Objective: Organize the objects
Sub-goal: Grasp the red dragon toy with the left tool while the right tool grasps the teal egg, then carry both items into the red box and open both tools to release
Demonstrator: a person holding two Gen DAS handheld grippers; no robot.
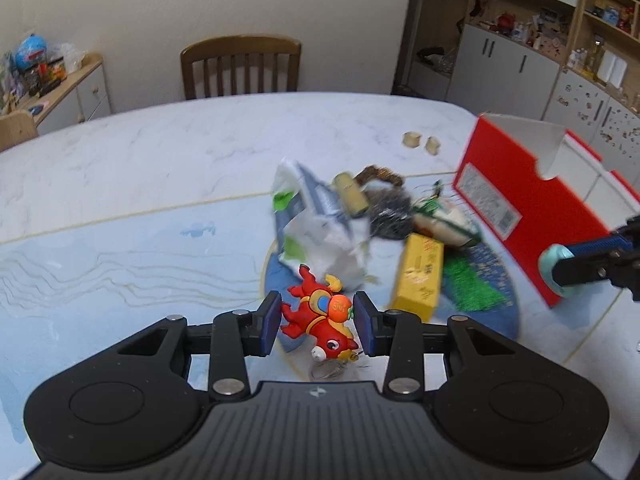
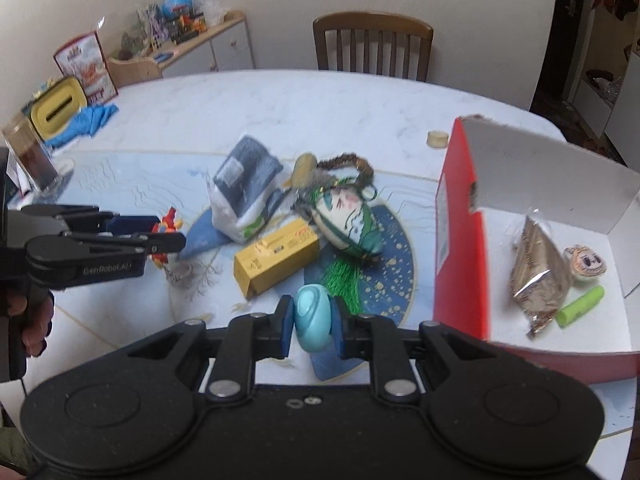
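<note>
My left gripper (image 1: 318, 322) is shut on a small red toy animal (image 1: 320, 312) with an orange ball on its back, held above the table; a ring and chain dangle under it. My right gripper (image 2: 312, 324) is shut on a pale blue egg-shaped object (image 2: 313, 320), also lifted. In the left wrist view the right gripper (image 1: 560, 270) hangs in front of the open red box (image 1: 520, 208). From the right wrist view, the left gripper (image 2: 162, 236) and its toy (image 2: 168, 224) are left of the pile. The red box (image 2: 456, 240) holds a foil packet (image 2: 538, 272), a round badge and a green tube.
On a round blue mat (image 2: 384, 272) lie a yellow carton (image 2: 276, 256), a plastic bag with dark cloth (image 2: 244, 184), a painted oval ornament with green tassel (image 2: 346, 216) and a bead bracelet. A jar, yellow container and blue cloth (image 2: 88, 118) sit far left. A chair (image 2: 372, 46) stands behind.
</note>
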